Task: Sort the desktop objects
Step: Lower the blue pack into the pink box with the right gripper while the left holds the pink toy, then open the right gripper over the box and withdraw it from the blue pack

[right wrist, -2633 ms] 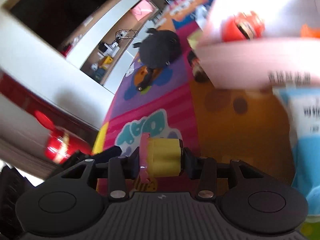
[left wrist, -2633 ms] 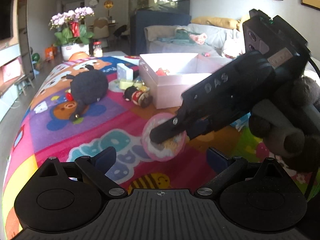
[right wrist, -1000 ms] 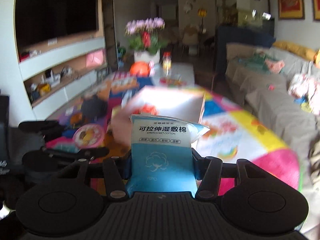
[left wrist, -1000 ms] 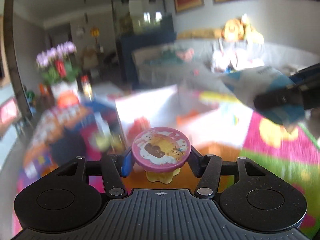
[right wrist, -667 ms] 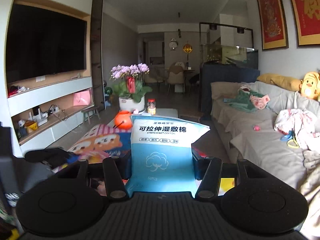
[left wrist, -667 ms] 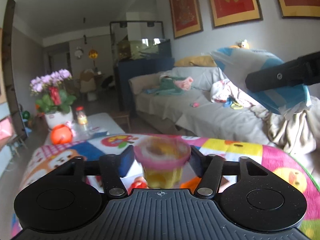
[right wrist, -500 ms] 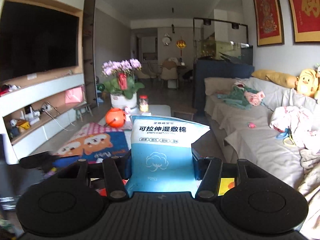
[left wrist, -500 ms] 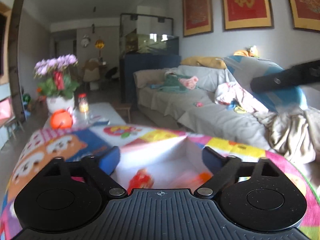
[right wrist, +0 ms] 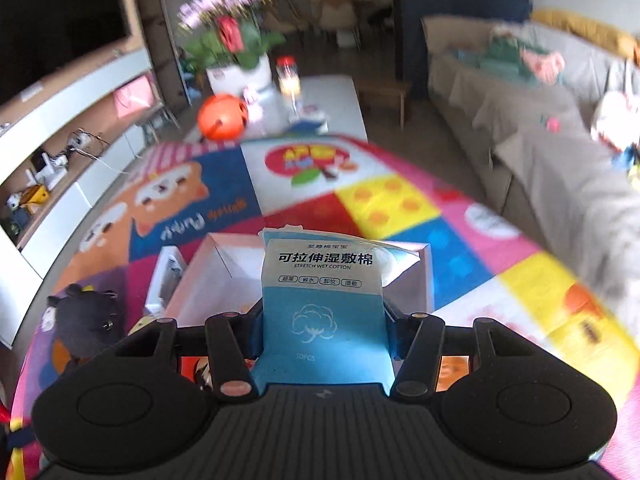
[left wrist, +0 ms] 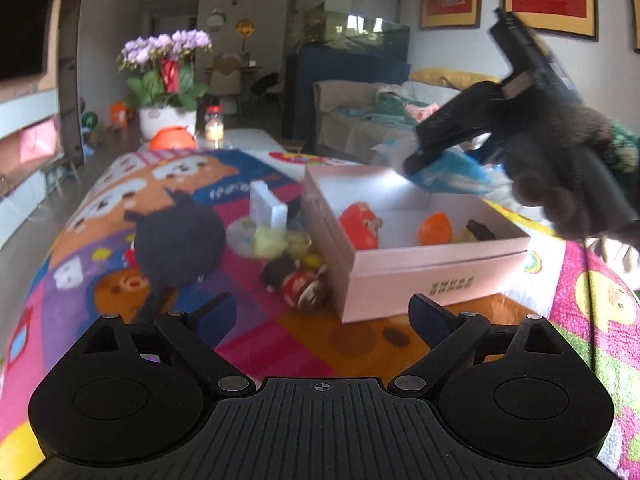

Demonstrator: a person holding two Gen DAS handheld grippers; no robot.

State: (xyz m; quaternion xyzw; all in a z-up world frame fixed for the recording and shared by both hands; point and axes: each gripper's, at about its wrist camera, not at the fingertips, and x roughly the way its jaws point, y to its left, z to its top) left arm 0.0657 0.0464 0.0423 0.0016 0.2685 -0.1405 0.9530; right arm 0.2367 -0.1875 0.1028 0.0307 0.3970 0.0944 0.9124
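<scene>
My left gripper (left wrist: 322, 312) hangs over the colourful mat in front of the pink box (left wrist: 420, 276); its jaws are opening and nothing is between them. The box holds a red toy (left wrist: 360, 228), an orange toy (left wrist: 436, 230) and a small dark item (left wrist: 480, 232). My right gripper (right wrist: 324, 320) is shut on a blue pack of wet cotton (right wrist: 324, 280) and tilts down over the box (right wrist: 208, 276). In the left wrist view that gripper (left wrist: 416, 164) holds the pack (left wrist: 448, 176) above the box's far right corner.
Left of the box lie a black plush (left wrist: 178, 244), a small doll (left wrist: 300, 280), a white carton (left wrist: 268, 208) and yellow bits. A flower pot (left wrist: 166, 120) and an orange ball (left wrist: 172, 142) stand beyond the mat. A sofa (right wrist: 560, 128) runs along the right.
My left gripper let go of the pink-lidded yellow cup and opened wide. Both views dipped toward the table, and the right gripper carried the blue pack over the pink box.
</scene>
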